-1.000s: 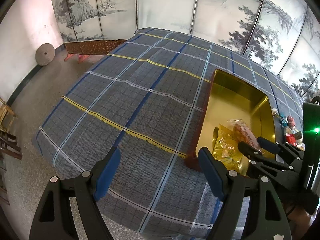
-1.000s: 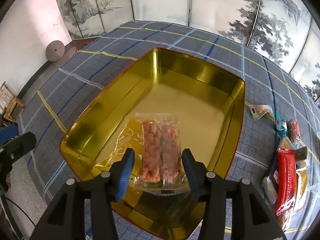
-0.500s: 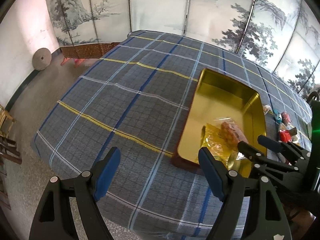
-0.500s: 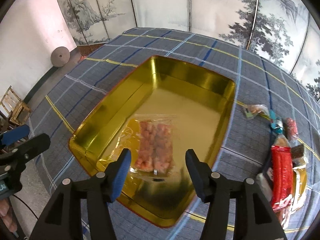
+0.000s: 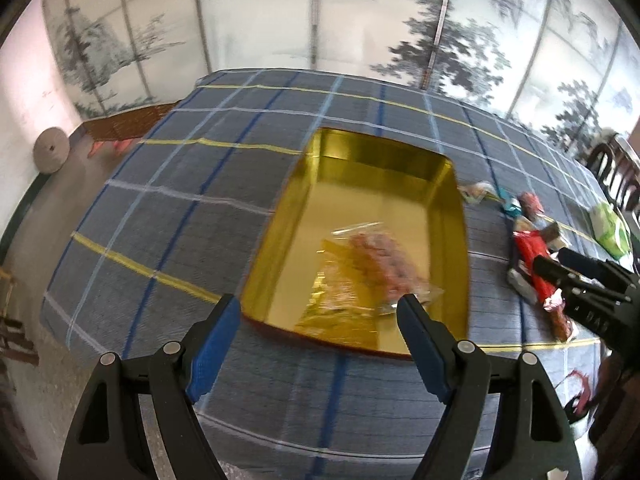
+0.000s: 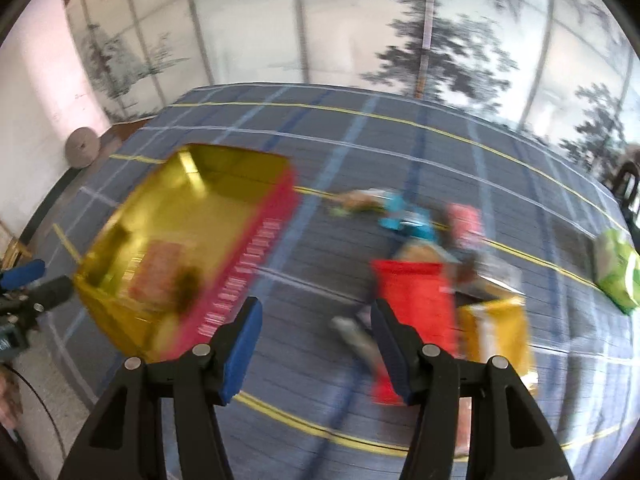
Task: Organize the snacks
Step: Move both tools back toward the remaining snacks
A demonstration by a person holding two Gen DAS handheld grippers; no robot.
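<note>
A gold tin tray (image 5: pixel 452 216) with red outer walls sits on the plaid tablecloth and holds a clear pack of pink snacks (image 5: pixel 384 260) on a gold wrapper (image 5: pixel 340 304). The tray (image 6: pixel 264 232) shows blurred at left in the right wrist view. A pile of loose snacks lies to its right, with a red packet (image 6: pixel 412 300) (image 5: pixel 534 256), a yellow packet (image 6: pixel 496 328) and a teal one (image 6: pixel 404 220). My left gripper (image 5: pixel 320 336) is open and empty before the tray's near edge. My right gripper (image 6: pixel 316 336) is open and empty, just short of the red packet.
A green packet (image 6: pixel 616 272) lies at the table's far right. A painted folding screen stands behind the table. A round stone disc (image 5: pixel 50 154) leans on the left wall. A dark chair (image 5: pixel 616 176) stands at the far right.
My right gripper has let go of the pink snack pack in the tray and swung right toward the snack pile. The left gripper has turned right, bringing the tray to centre.
</note>
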